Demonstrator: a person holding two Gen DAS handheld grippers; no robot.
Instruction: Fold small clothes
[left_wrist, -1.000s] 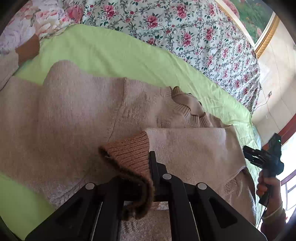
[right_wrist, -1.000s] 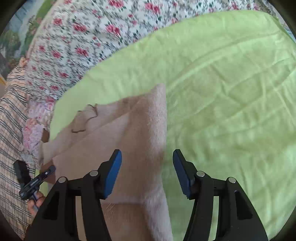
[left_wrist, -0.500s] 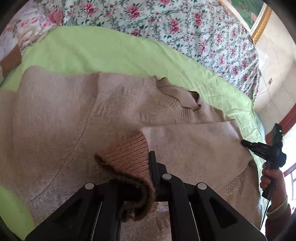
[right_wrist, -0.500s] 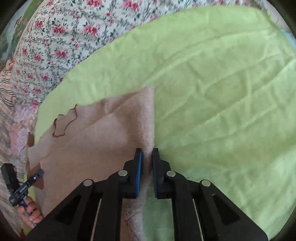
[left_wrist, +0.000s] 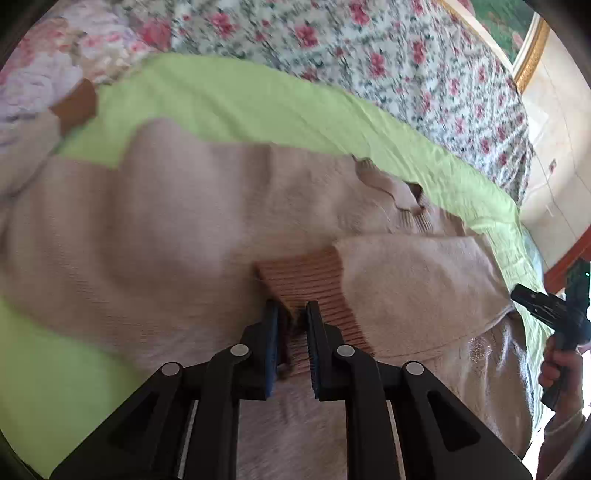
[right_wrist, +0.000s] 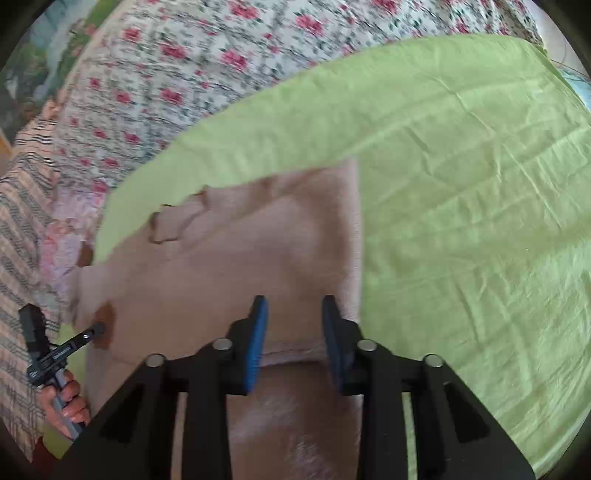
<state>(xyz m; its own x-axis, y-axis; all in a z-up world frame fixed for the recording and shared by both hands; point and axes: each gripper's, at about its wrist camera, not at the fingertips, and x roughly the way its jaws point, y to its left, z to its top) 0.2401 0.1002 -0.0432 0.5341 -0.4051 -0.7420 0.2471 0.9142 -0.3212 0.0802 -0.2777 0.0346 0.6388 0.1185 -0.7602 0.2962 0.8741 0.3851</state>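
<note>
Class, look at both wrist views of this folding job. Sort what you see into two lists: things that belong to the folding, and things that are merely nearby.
Belongs to the job:
- beige sweater
- its ribbed cuff, on the folded-in sleeve
- left tool
- right tool
- green sheet beneath the sweater

Just nearby:
- floral bedspread
- striped cloth
- gold-framed picture
</note>
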